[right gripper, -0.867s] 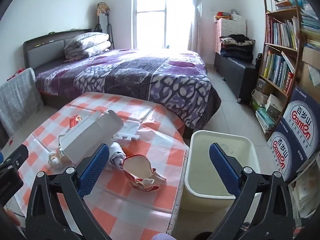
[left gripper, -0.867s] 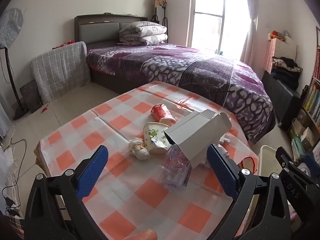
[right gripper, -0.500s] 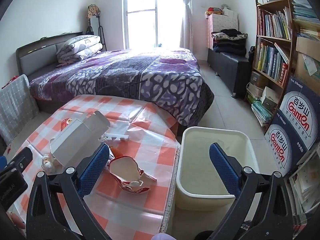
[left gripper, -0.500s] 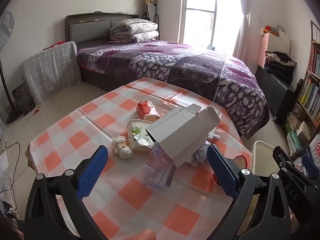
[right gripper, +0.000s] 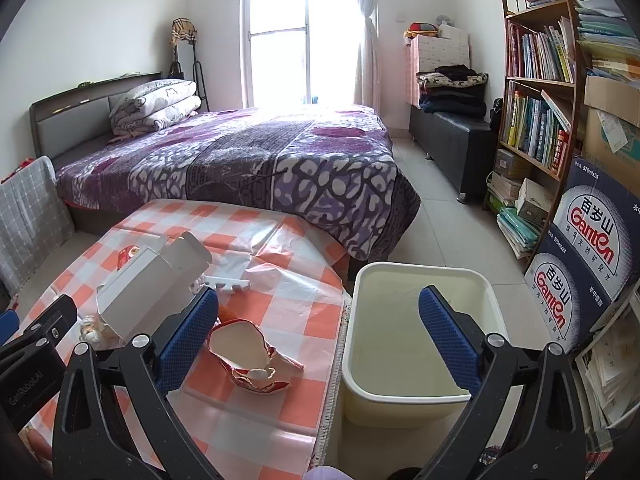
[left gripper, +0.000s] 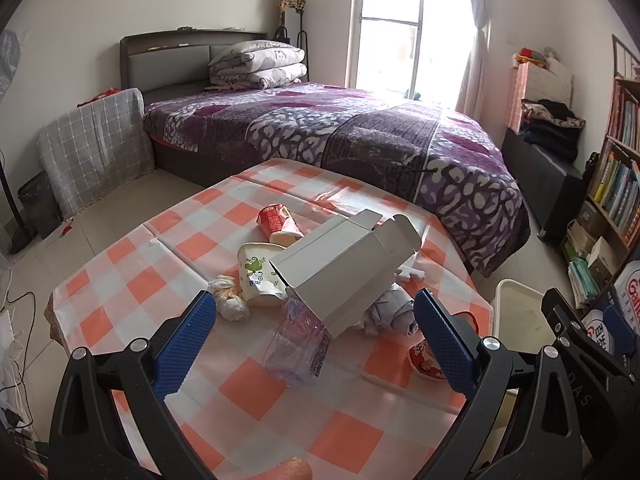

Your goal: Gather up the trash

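Trash pile [left gripper: 320, 280] nearer than before

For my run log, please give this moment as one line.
left gripper: open, empty | right gripper: open, empty | trash: box, cups, bottle on table | bin: empty

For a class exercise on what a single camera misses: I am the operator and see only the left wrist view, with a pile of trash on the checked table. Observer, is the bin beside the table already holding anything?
Observer: The cream bin shows a bare floor in the right wrist view; nothing is in it.
Operator: What is the red thing half hidden behind my right finger?
Observer: A crushed red and white paper cup, mouth up, near the table's edge by the bin.
Operator: Is the right gripper holding anything?
Observer: No, the right gripper is open and empty.
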`<act>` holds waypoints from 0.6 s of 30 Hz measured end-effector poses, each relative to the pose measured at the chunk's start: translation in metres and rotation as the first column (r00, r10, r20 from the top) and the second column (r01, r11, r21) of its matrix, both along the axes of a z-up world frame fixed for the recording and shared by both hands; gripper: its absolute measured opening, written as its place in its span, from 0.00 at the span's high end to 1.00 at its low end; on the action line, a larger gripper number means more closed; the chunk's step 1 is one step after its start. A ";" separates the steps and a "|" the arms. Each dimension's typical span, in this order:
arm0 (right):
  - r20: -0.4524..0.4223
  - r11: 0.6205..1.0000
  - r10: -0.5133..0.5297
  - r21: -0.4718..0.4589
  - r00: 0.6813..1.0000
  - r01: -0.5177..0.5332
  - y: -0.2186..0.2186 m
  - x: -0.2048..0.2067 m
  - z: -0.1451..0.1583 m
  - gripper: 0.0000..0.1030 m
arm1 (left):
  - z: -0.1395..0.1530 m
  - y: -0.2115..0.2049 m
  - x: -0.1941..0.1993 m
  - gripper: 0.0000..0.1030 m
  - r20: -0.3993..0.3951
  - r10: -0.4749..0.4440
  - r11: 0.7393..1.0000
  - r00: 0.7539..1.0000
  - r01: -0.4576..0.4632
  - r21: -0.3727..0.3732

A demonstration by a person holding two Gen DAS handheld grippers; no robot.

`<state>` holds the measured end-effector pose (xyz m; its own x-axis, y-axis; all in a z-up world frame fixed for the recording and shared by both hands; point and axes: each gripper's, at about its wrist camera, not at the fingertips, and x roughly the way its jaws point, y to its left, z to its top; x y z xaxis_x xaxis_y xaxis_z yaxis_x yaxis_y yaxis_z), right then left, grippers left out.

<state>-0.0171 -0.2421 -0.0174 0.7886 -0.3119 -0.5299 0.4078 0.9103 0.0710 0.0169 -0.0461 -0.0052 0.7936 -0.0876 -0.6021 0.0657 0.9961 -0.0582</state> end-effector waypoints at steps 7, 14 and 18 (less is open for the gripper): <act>-0.001 1.000 0.007 0.002 1.000 -0.007 0.001 0.000 0.001 0.07 | -0.002 -0.004 -0.007 0.07 0.005 0.006 1.000 1.000 -0.006 0.001; 0.006 1.000 0.008 0.001 1.000 -0.008 0.002 -0.001 0.001 0.07 | -0.004 -0.003 -0.007 0.07 0.000 0.006 1.000 1.000 -0.006 0.003; 0.006 1.000 0.008 0.002 1.000 -0.008 0.002 -0.001 0.001 0.07 | -0.005 -0.001 -0.006 0.07 -0.005 0.008 1.000 1.000 -0.008 0.002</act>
